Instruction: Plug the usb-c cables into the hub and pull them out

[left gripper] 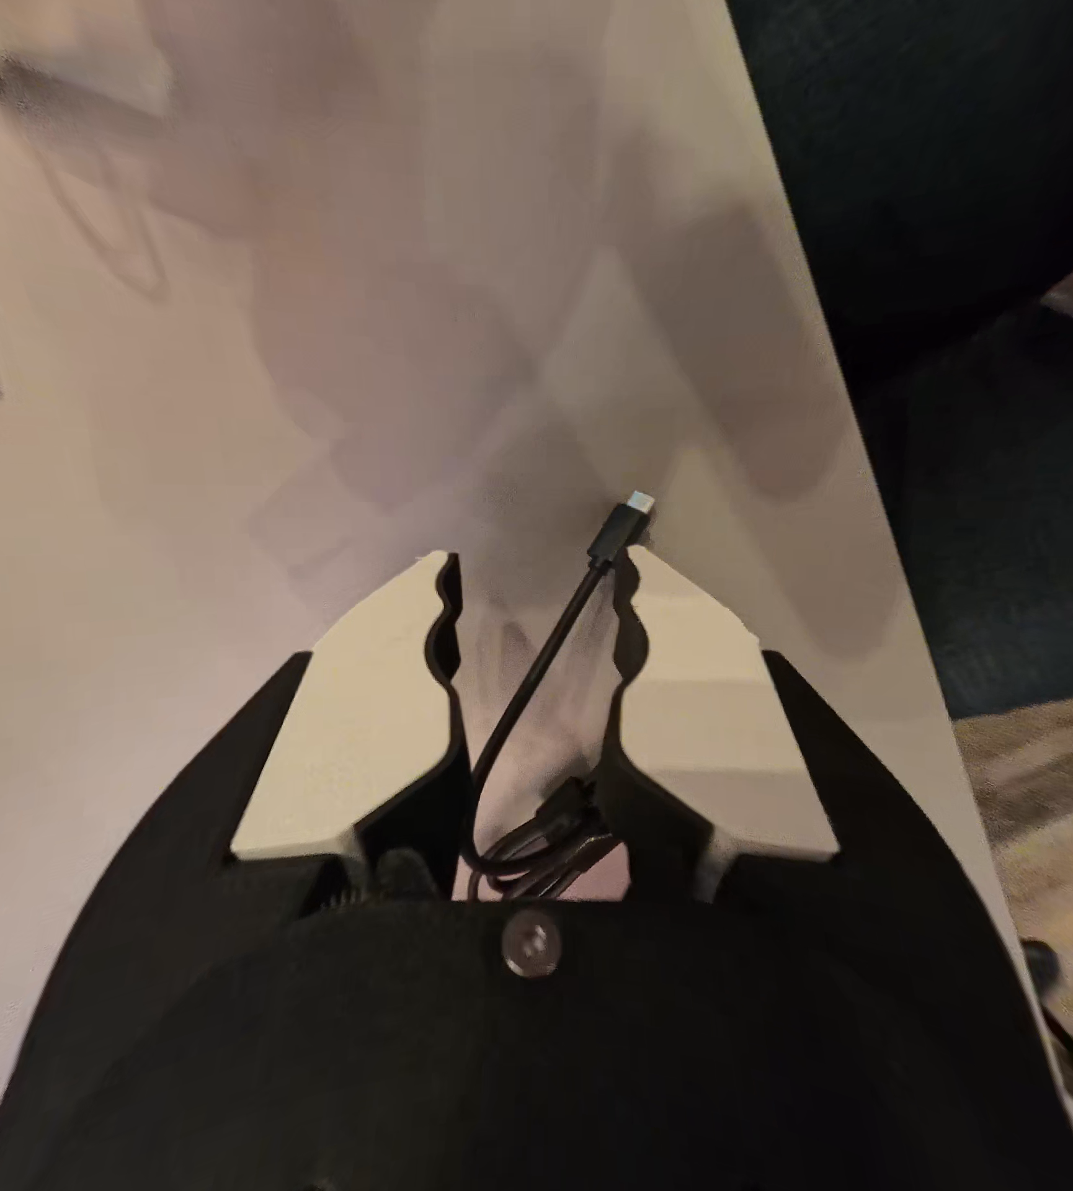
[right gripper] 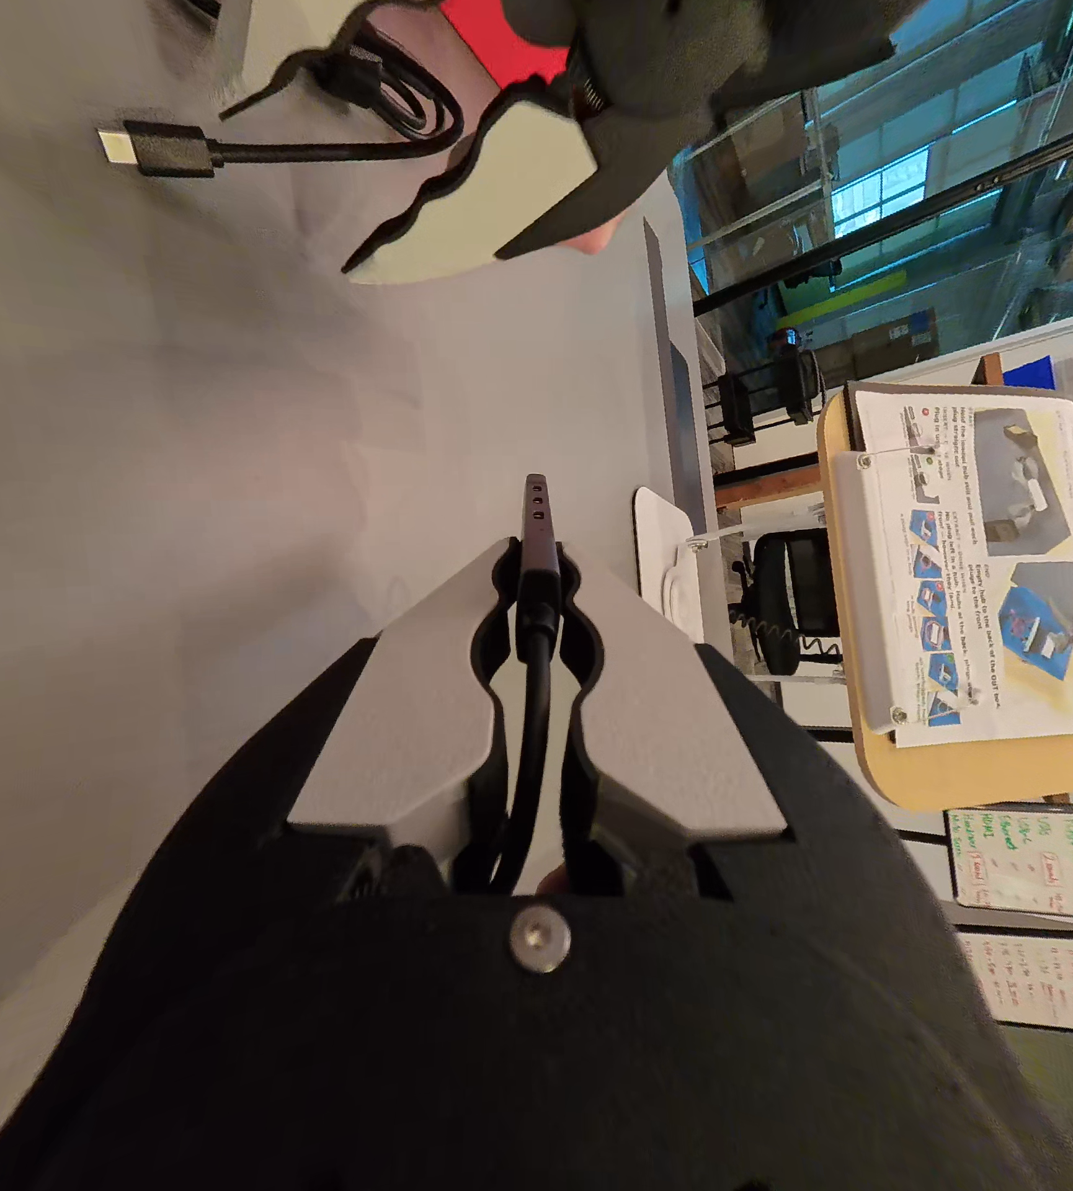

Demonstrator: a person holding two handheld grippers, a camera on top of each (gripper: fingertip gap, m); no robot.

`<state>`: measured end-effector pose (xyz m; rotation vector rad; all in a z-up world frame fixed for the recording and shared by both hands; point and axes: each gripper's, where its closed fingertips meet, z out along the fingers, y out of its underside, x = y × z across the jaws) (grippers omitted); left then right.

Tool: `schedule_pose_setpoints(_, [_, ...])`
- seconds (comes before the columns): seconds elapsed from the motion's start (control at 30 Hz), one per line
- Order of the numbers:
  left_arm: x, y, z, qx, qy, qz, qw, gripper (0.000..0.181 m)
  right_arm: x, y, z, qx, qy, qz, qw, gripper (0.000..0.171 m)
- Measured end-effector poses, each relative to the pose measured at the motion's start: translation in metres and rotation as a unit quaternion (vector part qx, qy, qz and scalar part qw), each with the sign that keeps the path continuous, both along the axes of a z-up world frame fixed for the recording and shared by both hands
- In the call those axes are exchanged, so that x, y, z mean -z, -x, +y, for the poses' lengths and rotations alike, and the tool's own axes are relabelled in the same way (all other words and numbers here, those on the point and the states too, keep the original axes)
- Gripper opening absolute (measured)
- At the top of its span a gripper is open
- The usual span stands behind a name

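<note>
Left gripper comes first: its two cream fingers stand apart, clamped on nothing. A black USB-C cable runs up the gap between them, and its plug with the silver tip lies just past the right-hand fingertip on the white table. Whether the plug body touches that fingertip cannot be told. Back near the gripper's throat the cable bunches into a small coil, so the plug end seems to be the free part worth taking. My reading is that the gap is kept wide so the fingers can straddle the cable and then close on the plug body, which gives a stiff hold for pushing.

Right gripper is closed on the grey hub, squeezing its two broad faces so that it stands on edge. The hub's own black lead runs back between the fingers toward the hinge. A row of small ports on the narrow edge faces out and sits clear of the fingertips, probably so a plug can reach them. No cable sits in any port visible there, so plugging looks not yet begun. Over at the right stands a wooden board carrying a printed sheet.
</note>
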<state>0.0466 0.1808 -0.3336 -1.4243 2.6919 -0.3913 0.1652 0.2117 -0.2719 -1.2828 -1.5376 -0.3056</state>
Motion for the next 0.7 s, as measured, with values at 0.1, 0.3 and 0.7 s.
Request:
schedule_pose_setpoints(0.1, [0.016,0.012,0.004,0.007,0.025,0.048,0.999,0.041,0.0,-0.001,0.0,-0.001,0.003,0.007,1.0,0.006])
schedule_pose_setpoints(0.3, [0.025,0.022,-0.01,0.009,0.094,0.078,0.992,0.035,0.0,0.004,0.0,-0.009,0.01,0.018,1.0,0.006])
schedule_pose_setpoints(0.7, [0.026,0.02,-0.015,-0.025,0.132,0.055,0.989,0.004,0.006,0.007,0.001,-0.01,0.022,0.026,0.999,0.006])
